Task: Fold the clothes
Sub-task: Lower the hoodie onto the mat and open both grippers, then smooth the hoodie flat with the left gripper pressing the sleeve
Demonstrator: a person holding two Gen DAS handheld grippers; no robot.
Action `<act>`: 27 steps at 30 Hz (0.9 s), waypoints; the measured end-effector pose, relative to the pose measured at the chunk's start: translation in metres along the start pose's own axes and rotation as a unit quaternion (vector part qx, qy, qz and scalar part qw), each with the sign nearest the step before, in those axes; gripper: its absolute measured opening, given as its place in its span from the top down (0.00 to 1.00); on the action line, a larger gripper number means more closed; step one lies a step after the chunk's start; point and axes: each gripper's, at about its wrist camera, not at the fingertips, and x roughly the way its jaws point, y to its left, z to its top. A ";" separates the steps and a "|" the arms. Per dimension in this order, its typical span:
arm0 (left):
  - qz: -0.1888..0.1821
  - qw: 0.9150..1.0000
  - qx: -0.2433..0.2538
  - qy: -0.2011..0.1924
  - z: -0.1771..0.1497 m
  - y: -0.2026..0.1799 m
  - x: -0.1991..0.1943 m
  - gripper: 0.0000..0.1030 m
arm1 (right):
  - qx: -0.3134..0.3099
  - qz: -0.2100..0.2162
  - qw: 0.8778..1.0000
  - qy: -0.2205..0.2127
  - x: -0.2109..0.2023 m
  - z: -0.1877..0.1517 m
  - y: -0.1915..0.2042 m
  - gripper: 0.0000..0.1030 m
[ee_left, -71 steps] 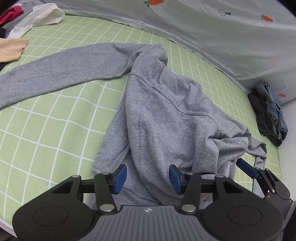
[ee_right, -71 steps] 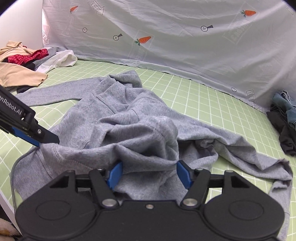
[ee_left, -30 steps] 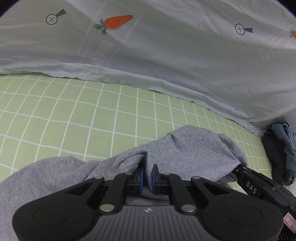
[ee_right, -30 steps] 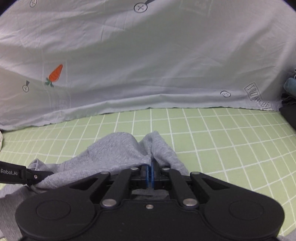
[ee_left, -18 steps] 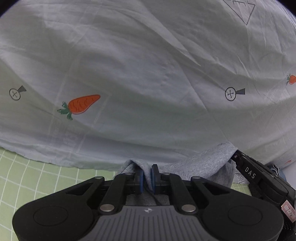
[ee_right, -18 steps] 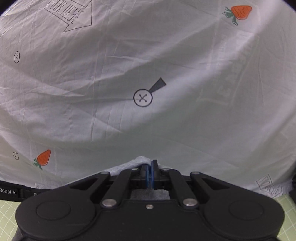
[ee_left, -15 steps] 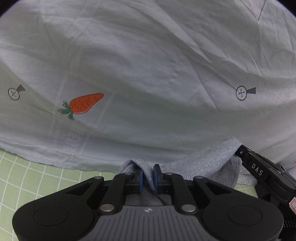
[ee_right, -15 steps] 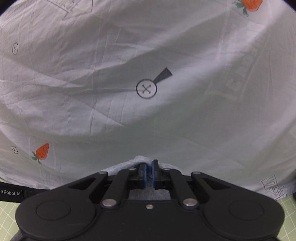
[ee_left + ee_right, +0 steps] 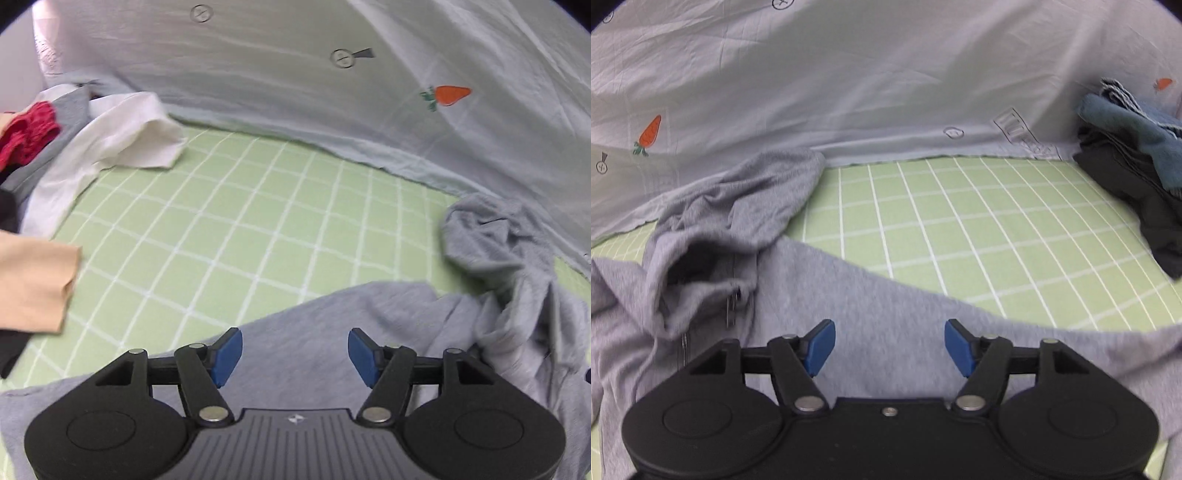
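A grey zip hoodie (image 9: 369, 314) lies spread on the green checked bed sheet (image 9: 229, 229), its hood (image 9: 487, 236) bunched at the right in the left wrist view. In the right wrist view the same hoodie (image 9: 849, 295) fills the lower half, with the hood (image 9: 746, 199) and zipper at the left. My left gripper (image 9: 294, 356) hovers over the grey fabric with its jaws opening; the cloth lies under them, not pinched. My right gripper (image 9: 889, 347) is likewise opening above the hoodie, with nothing pressed between its blue pads.
A pile of clothes, white (image 9: 122, 140), red (image 9: 29, 133) and peach (image 9: 33, 284), lies at the left of the bed. Dark and blue folded garments (image 9: 1137, 162) sit at the far right. A pale carrot-print sheet (image 9: 849, 74) hangs along the back edge.
Both grippers were shut on the hoodie's edge, held up against the carrot sheet. Both have let go and opened, and the hoodie now lies flat on the bed below them.
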 end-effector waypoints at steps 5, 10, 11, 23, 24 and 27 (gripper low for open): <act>0.080 0.995 -0.053 0.017 -0.039 0.073 -0.016 0.37 | -0.029 -0.006 0.999 0.026 -0.030 -0.039 0.007 0.33; 0.113 0.988 -0.103 0.012 -0.063 0.116 -0.032 0.26 | -0.054 -0.001 0.998 0.026 -0.057 -0.055 0.029 0.31; 0.116 0.987 -0.108 0.012 -0.068 0.122 -0.034 0.25 | -0.058 0.001 0.998 0.024 -0.062 -0.057 0.034 0.31; 0.089 0.992 -0.087 -0.018 -0.097 0.150 -0.041 0.11 | -0.089 0.010 0.996 0.009 -0.115 -0.107 0.090 0.31; 0.084 0.993 -0.077 -0.026 -0.099 0.148 -0.043 0.15 | -0.088 0.009 0.996 0.008 -0.119 -0.111 0.093 0.31; 0.064 0.996 -0.047 -0.034 -0.101 0.146 -0.050 0.40 | -0.089 0.008 0.996 0.006 -0.129 -0.123 0.100 0.31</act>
